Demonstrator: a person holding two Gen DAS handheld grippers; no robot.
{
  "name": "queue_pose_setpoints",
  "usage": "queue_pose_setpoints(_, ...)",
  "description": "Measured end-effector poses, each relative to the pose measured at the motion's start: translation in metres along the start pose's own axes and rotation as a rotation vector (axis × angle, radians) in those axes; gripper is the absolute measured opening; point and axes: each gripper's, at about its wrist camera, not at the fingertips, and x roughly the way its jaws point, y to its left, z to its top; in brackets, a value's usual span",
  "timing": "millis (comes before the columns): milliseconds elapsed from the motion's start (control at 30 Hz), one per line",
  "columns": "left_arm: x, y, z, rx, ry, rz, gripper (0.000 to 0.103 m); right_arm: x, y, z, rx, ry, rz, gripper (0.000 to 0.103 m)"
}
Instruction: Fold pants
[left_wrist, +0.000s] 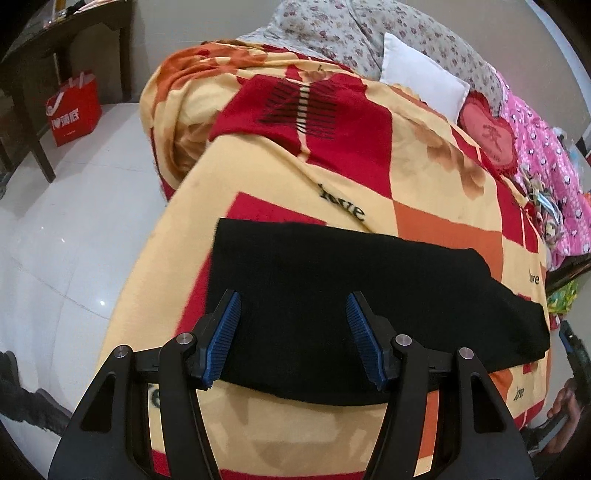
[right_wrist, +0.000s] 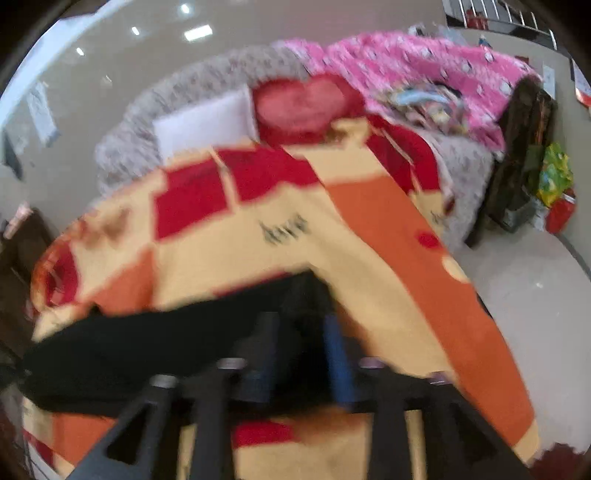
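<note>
The black pants lie folded in a flat band across the yellow, red and orange blanket on the bed. My left gripper is open, its blue pads spread wide just above the near left part of the pants, holding nothing. In the blurred right wrist view the pants stretch to the left. My right gripper hovers over their right end with its blue pads a small gap apart; black cloth shows between them, but the blur hides whether they pinch it.
A white pillow, a red heart cushion and a pink quilt lie at the bed's far end. A red bag stands on the white floor by a dark table.
</note>
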Motion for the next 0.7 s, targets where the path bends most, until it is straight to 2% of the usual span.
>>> queue_pose_setpoints(33, -0.001, 0.002, 0.0, -0.006, -0.002, 0.001, 0.06, 0.002, 0.012, 0.0, -0.008, 0.009, 0.077, 0.049)
queue_pose_setpoints(67, -0.001, 0.004, 0.0, -0.011, -0.003, 0.003, 0.06, 0.008, 0.032, -0.003, -0.037, 0.045, 0.194, 0.049)
queue_pose_setpoints(133, 0.0, 0.008, 0.0, -0.021, 0.003, 0.011, 0.06, 0.024, 0.084, -0.018, -0.156, 0.133, 0.397, 0.049)
queue_pose_setpoints(300, 0.012, 0.017, -0.004, -0.053, 0.047, 0.013, 0.06, 0.045, 0.196, -0.066, -0.474, 0.249, 0.609, 0.049)
queue_pose_setpoints(400, 0.022, 0.015, -0.007, -0.039, 0.077, 0.018, 0.06, 0.046, 0.237, -0.086, -0.637, 0.231, 0.633, 0.049)
queue_pose_setpoints(533, 0.026, 0.011, -0.007, -0.018, 0.08, 0.031, 0.06, 0.052, 0.258, -0.107, -0.779, 0.229, 0.603, 0.049)
queue_pose_setpoints(600, 0.026, 0.011, -0.006, -0.019, 0.078, 0.024, 0.06, 0.056, 0.261, -0.116, -0.85, 0.217, 0.553, 0.049)
queue_pose_setpoints(667, 0.024, 0.012, -0.005, -0.021, 0.075, 0.02, 0.06, 0.059, 0.262, -0.119, -0.892, 0.168, 0.481, 0.048)
queue_pose_setpoints(700, 0.023, 0.012, -0.004, -0.022, 0.072, 0.016, 0.06, 0.061, 0.261, -0.119, -0.897, 0.157, 0.48, 0.046)
